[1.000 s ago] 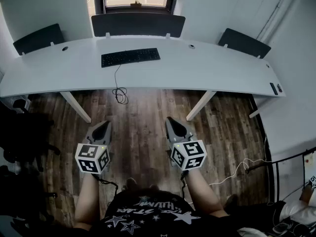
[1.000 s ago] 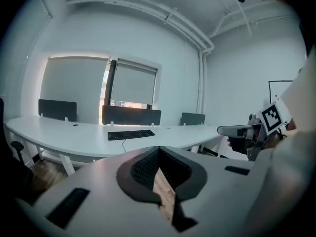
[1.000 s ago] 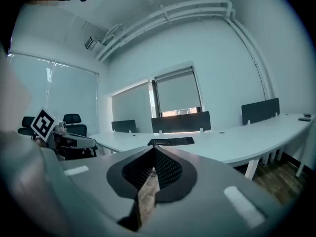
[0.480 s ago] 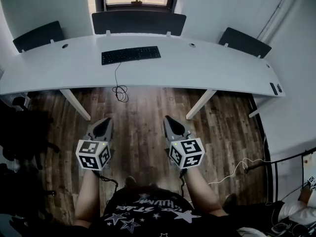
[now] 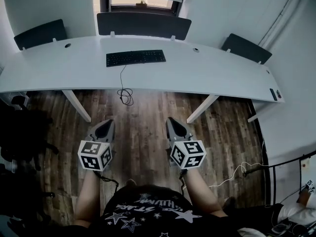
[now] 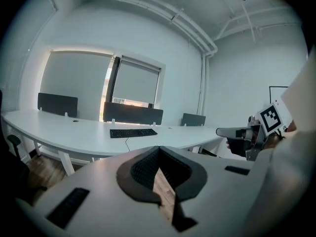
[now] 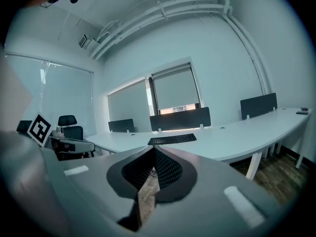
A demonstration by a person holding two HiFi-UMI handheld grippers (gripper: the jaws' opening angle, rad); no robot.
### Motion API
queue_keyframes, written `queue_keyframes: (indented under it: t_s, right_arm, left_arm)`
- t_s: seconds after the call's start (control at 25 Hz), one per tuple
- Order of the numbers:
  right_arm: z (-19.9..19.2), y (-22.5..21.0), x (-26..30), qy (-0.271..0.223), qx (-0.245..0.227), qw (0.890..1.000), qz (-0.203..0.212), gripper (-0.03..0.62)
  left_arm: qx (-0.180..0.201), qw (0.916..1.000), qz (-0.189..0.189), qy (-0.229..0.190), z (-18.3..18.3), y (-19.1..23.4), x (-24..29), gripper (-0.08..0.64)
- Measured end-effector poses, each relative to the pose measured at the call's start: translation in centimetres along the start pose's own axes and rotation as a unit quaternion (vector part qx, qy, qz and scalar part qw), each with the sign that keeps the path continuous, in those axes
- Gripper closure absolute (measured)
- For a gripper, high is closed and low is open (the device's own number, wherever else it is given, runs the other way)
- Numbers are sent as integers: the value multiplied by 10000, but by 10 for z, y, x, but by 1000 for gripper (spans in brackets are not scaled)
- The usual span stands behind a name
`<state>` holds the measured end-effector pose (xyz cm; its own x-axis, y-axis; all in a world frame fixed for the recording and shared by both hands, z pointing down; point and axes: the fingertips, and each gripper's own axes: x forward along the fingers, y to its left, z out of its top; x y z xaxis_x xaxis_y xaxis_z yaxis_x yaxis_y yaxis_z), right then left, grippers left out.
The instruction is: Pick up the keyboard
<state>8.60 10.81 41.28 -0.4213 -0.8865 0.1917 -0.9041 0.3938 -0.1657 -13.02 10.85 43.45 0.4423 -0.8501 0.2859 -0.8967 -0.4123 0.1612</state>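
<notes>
A black keyboard lies on the long white curved desk, left of its middle, its cable hanging off the front edge. It also shows far ahead in the left gripper view as the keyboard and in the right gripper view as the keyboard. My left gripper and right gripper hover side by side over the wood floor, well short of the desk. Both are shut, with nothing between their jaws. The right gripper shows at the right of the left gripper view.
Dark partition panels stand along the desk's far edge. The cable coils dangle under the desk between the slanted white legs. A black office chair stands at the left. Small dark items sit at the desk's right end.
The desk and keyboard have shifted slightly right and down in the head view. Both grippers stay shut and side by side, at much the same place in the frame.
</notes>
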Motion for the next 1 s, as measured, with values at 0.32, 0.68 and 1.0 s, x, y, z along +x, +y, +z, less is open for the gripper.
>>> queue_keyframes:
  t_s: [0.32,0.68,1.0]
  right_arm:
    - [3,28,29,-139,-74,9999,-43,591]
    - [-8,-2,50,-1,-67,9994,-341,591]
    - [-2,-54,121,-15,48,9996,-286,589]
  left_arm:
    - [-25,10000,-87,35,-3,32,-11,551]
    - [-167,9998,29,129,-13,53,6,551]
    - [54,9999,-92,-77,12,65,61,551]
